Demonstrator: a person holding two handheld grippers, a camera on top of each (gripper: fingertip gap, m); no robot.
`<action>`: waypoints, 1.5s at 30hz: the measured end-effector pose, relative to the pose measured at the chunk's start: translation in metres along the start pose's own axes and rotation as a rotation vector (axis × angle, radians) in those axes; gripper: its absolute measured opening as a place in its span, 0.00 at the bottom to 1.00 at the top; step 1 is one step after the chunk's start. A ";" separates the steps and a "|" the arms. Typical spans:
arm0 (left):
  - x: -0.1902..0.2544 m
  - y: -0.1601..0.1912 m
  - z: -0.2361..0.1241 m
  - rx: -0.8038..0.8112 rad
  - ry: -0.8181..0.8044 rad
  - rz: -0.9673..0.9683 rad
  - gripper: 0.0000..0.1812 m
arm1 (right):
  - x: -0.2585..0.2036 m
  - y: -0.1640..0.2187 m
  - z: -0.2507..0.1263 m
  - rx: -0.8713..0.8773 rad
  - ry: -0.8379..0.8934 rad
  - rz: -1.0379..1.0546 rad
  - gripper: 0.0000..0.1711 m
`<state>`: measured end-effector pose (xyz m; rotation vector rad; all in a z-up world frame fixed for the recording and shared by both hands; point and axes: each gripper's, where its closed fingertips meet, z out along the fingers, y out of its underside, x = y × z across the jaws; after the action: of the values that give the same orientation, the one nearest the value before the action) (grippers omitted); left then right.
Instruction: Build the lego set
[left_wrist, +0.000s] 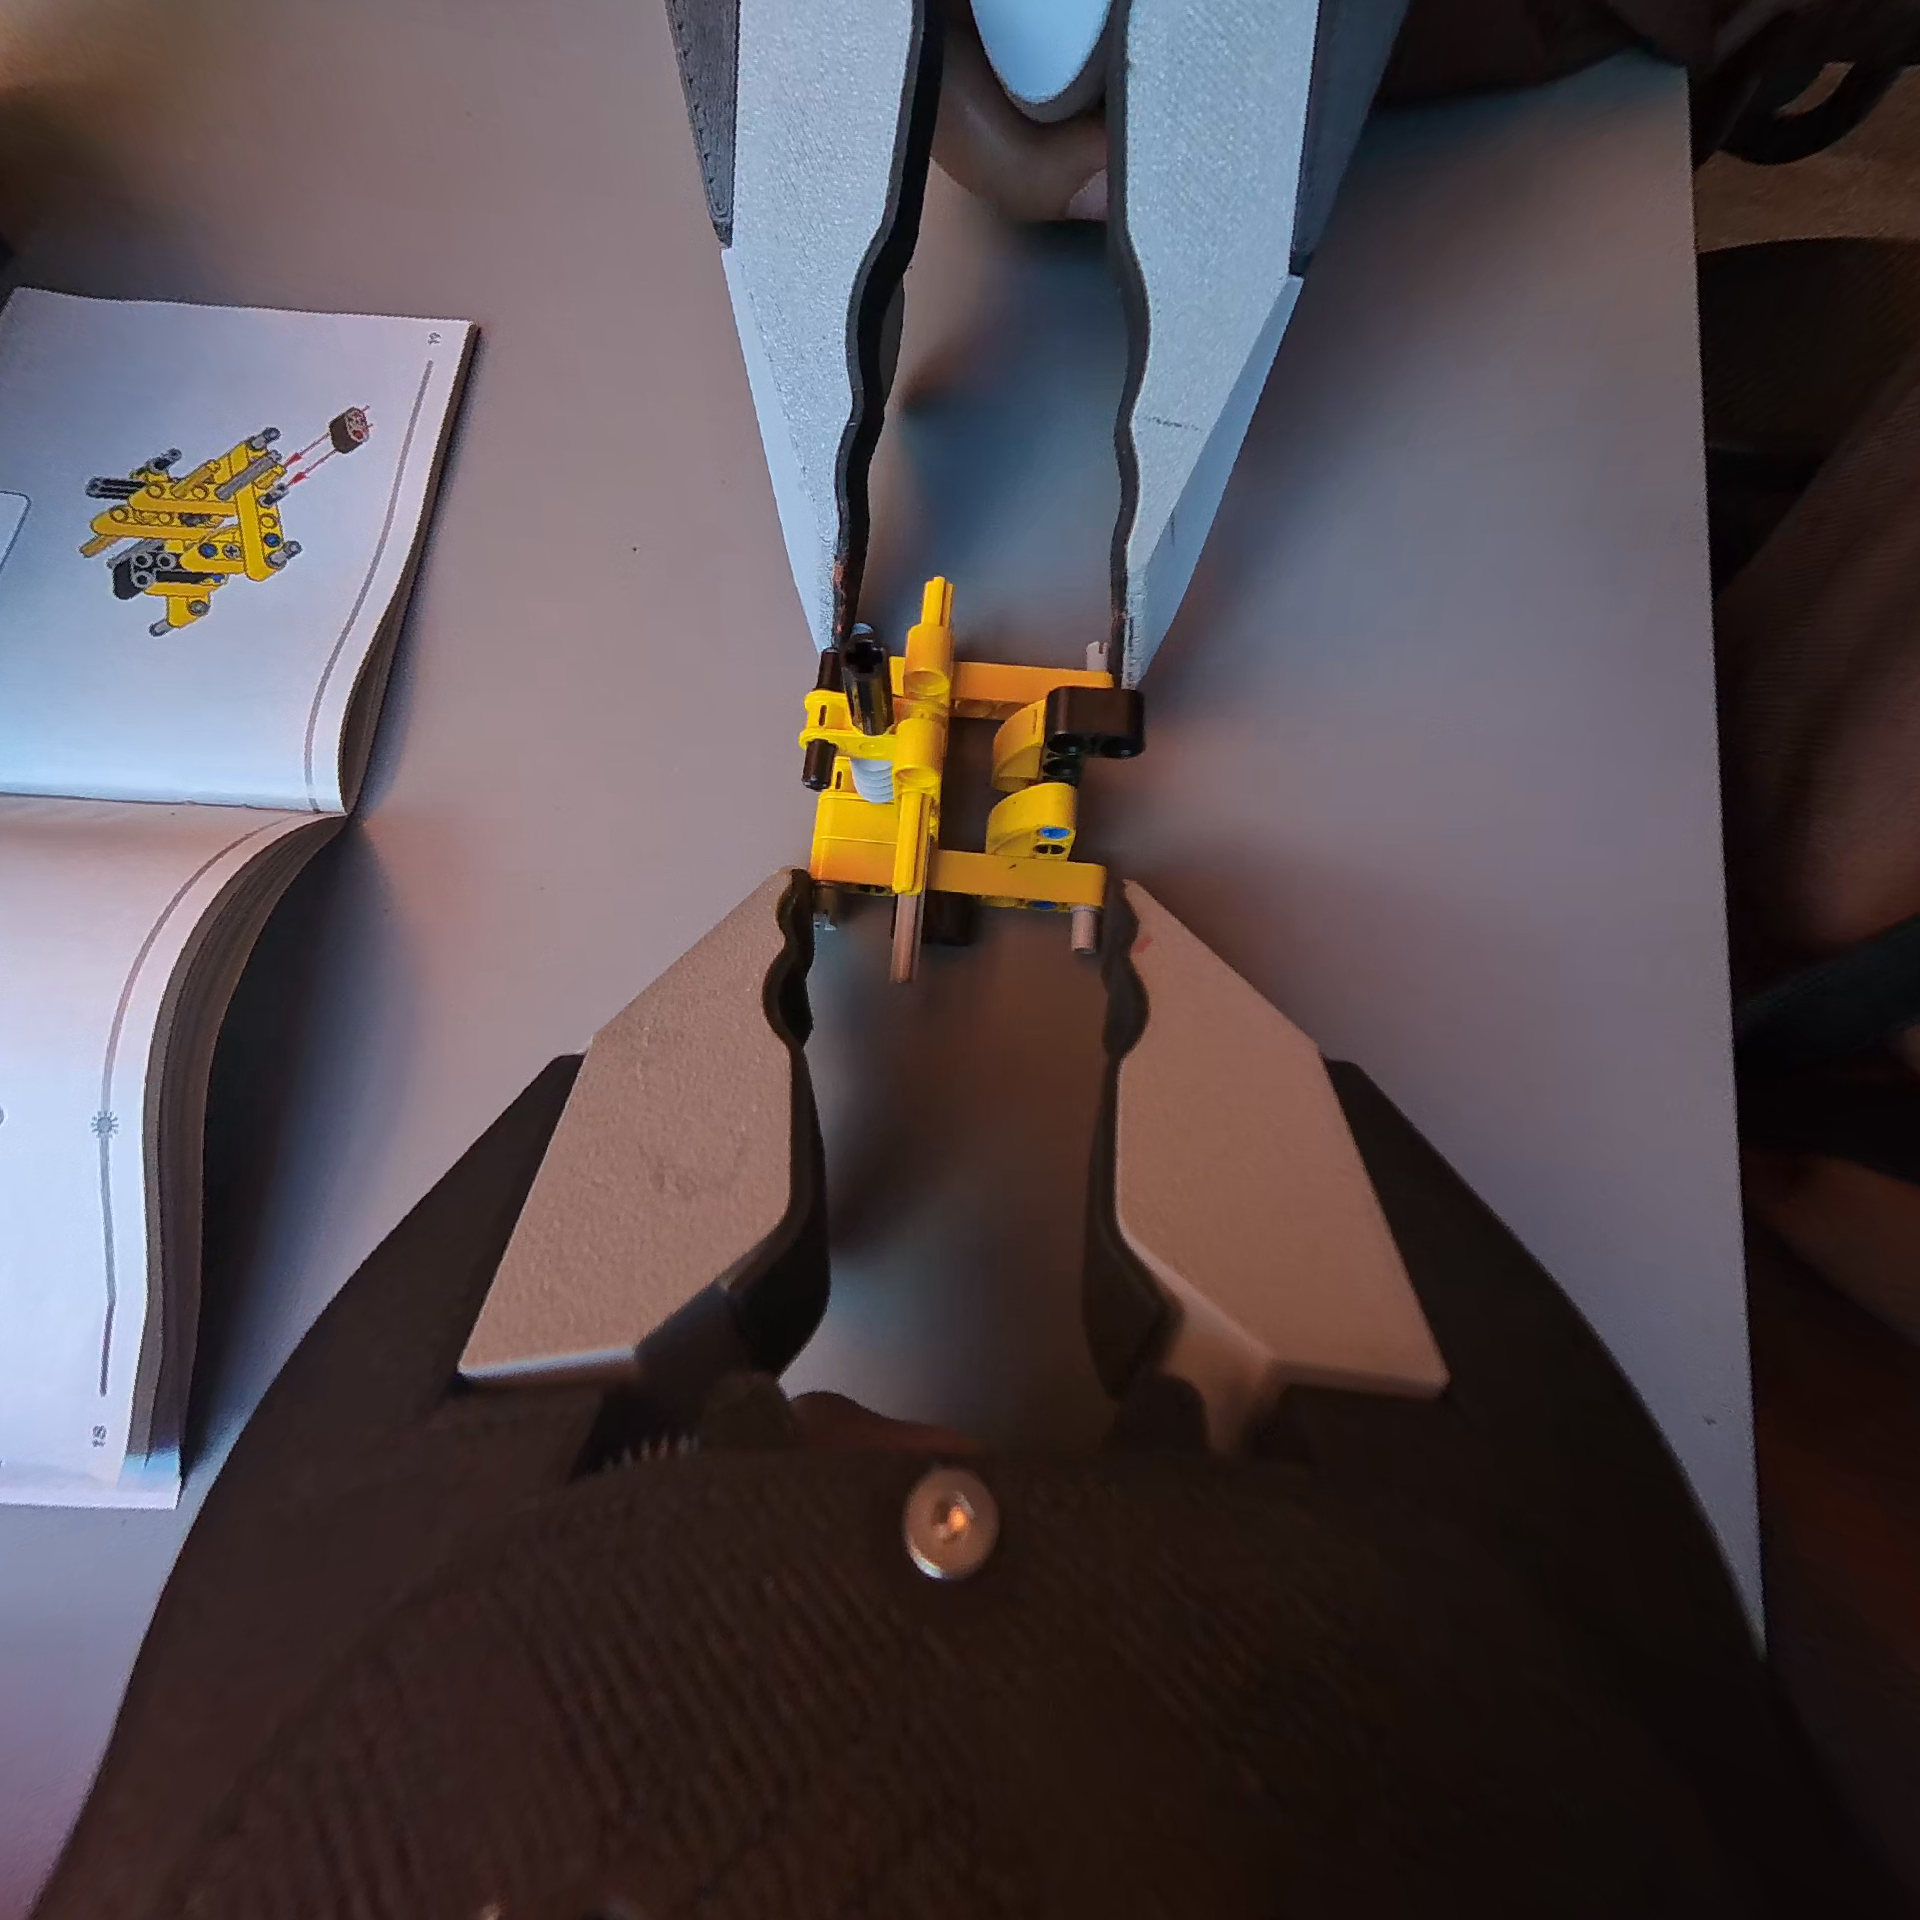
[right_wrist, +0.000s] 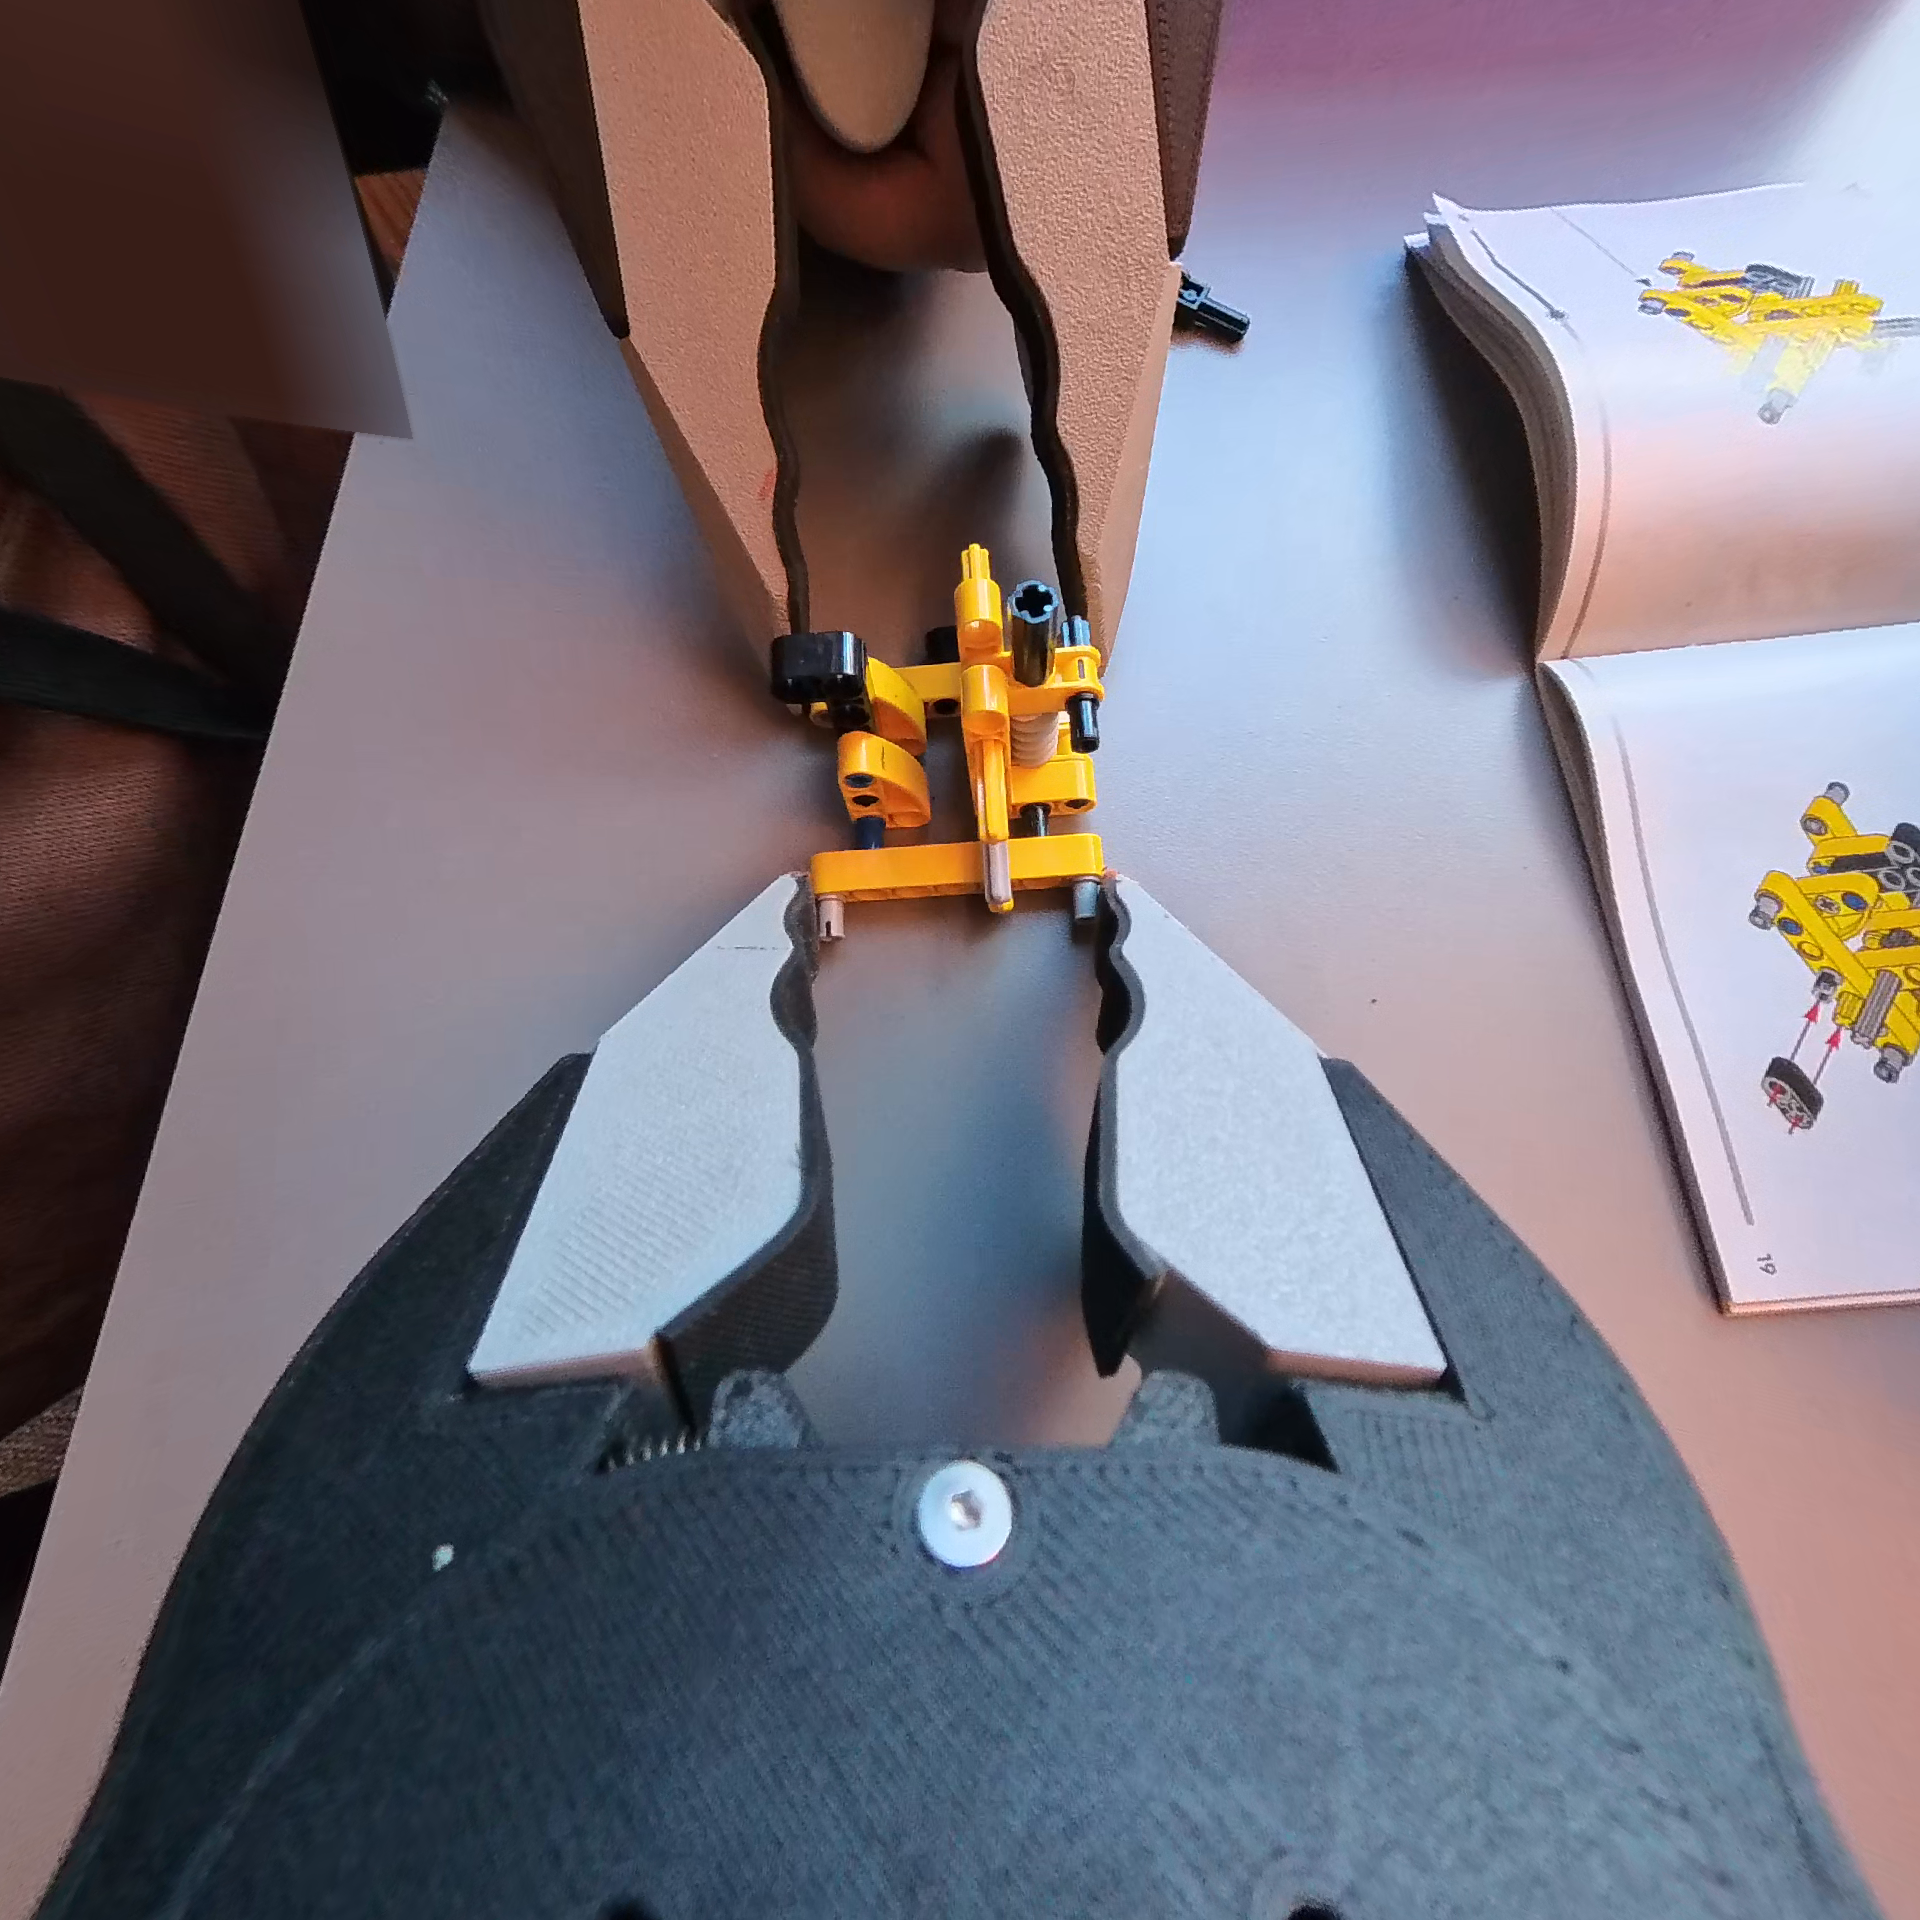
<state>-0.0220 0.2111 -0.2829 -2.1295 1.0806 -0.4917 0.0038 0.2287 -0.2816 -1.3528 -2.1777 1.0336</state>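
1. My left claw (left_wrist: 954, 902) sits at centre frame, fingers spread, tips flanking the yellow lego assembly (left_wrist: 961, 774) on the grey table (left_wrist: 1403, 935).
2. My right claw (right_wrist: 954, 902) mirrors it from the opposite side, likewise released.
3. An open instruction booklet (left_wrist: 187, 644) lies at the left edge of the left wrist view.

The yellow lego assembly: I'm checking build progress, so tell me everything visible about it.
The yellow lego assembly looks like glossy plastic: two parallel yellow beams bridged by a cross piece, two curved yellow panels, a black angled connector, a black axle sleeve, a pale ribbed worm-like part, and grey and black pins. It lies flat on the grey table, between the left tool and the right tool, whose fingertips flank its ends.
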 end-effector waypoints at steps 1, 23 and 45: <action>0.000 0.000 0.000 0.000 0.000 0.000 0.30 | 0.000 0.000 0.000 0.000 0.000 0.000 0.29; 0.000 0.000 0.000 0.000 0.005 0.000 0.29 | 0.000 0.001 0.000 0.002 -0.008 0.017 0.29; 0.001 0.001 -0.001 -0.007 0.022 0.035 0.29 | -0.001 -0.002 0.002 -0.018 0.023 -0.063 0.28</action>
<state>-0.0225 0.2099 -0.2829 -2.1119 1.1319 -0.4963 0.0022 0.2268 -0.2815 -1.2884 -2.2027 0.9729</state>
